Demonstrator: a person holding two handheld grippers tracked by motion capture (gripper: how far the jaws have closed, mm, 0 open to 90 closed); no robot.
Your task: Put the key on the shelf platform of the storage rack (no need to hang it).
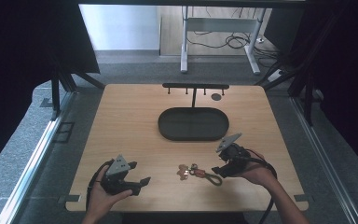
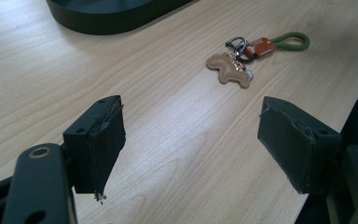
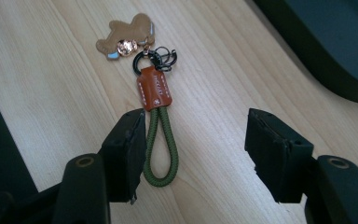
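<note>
The keychain (image 3: 151,88) lies flat on the bench (image 1: 135,126), its green cord loop (image 3: 161,149) between the right gripper (image 3: 196,154) jaws, which stand apart; light and floppy, it seems best pinched at the stiffer leather tab (image 3: 154,87)

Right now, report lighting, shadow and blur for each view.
High view: bright wooden table, dark surroundings, keychain small and soft. Left gripper view: even light, near fingers slightly soft. Right gripper view: keychain sharp, faint shadow beside its green loop.
</note>
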